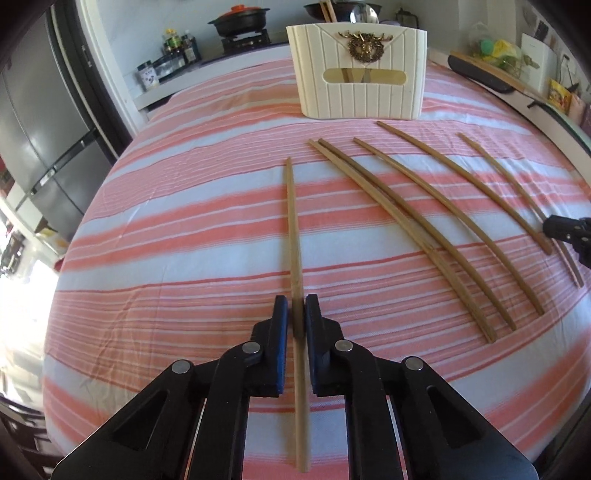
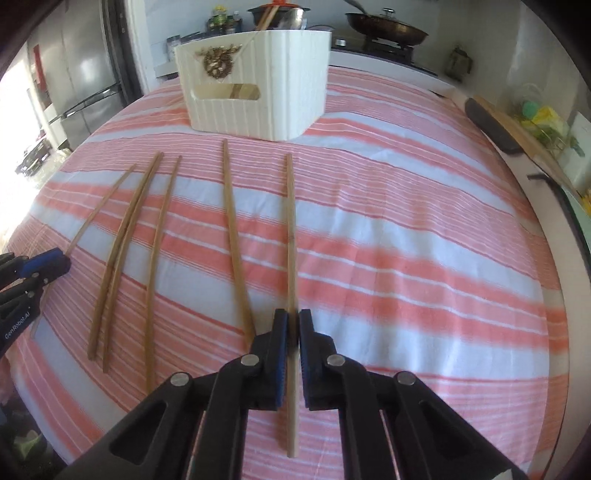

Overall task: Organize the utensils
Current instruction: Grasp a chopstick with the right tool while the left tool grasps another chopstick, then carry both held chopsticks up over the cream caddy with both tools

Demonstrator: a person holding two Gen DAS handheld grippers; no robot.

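Several bamboo chopsticks lie on a pink and white striped cloth [image 1: 184, 229]. My left gripper [image 1: 297, 314] is shut on the leftmost chopstick [image 1: 293, 229], which runs between its pads. My right gripper [image 2: 293, 325] is shut on the rightmost chopstick [image 2: 291, 221]. Between them lie a touching pair [image 1: 388, 214] and two single chopsticks [image 1: 458, 206]. A cream ribbed utensil holder [image 1: 356, 74] with a gold ornament stands at the far side of the cloth, with chopsticks inside. It also shows in the right wrist view [image 2: 255, 81]. The left gripper shows at the left edge of the right wrist view [image 2: 40, 267].
A black pot on a stove [image 1: 240, 22] and bottles [image 1: 177, 48] stand beyond the cloth on the left. A pan [image 2: 388, 27] sits on the far counter. A cutting board [image 2: 517, 129] lies along the right edge. A grey fridge [image 1: 44, 129] stands at the left.
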